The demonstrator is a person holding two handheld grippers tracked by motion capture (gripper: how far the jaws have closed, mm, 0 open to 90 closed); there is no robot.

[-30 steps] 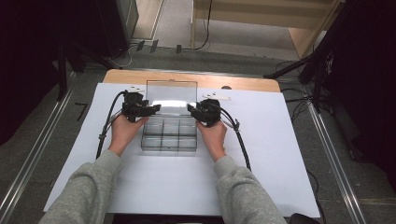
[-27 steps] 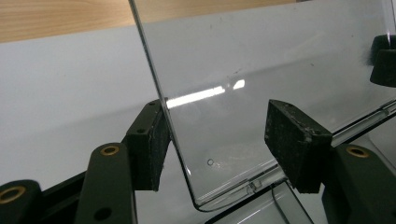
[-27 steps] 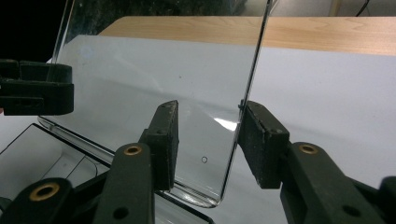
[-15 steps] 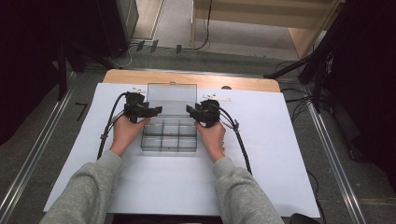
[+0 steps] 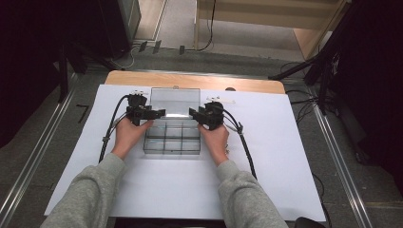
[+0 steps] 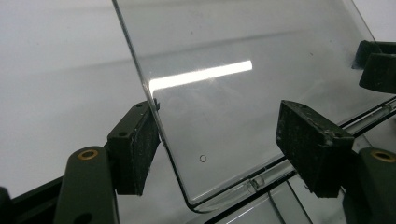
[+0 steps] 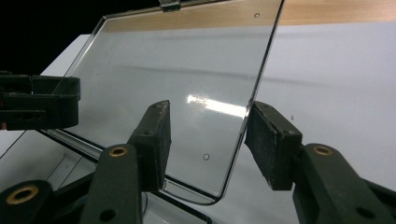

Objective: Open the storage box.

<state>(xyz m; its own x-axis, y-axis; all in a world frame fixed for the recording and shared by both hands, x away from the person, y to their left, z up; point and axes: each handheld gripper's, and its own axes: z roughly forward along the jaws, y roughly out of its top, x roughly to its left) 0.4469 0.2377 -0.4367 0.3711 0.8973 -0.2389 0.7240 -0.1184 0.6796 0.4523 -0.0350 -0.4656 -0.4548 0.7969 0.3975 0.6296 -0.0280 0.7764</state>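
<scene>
Both tongs at open lid of clear box on white table.
Left tongs point(image 6: 217, 147) jaws wide apart, straddling the lid's point(image 6: 243, 88) left edge, near pad touching it. Right tongs point(image 7: 208, 142) jaws apart around its right edge, not clamped. Compartment box point(image 5: 172, 140) sits mid-table point(image 5: 285, 156), lid tilted back toward the far edge.

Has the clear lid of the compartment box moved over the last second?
No. The lid stands raised as before, its top edge at the same spot against the wooden table edge.

We see a lab: metal floor rails point(image 5: 28, 164) at frame left, black tripod legs point(image 5: 304, 71) upper right, a white-covered wooden table point(image 5: 285, 142).
</scene>
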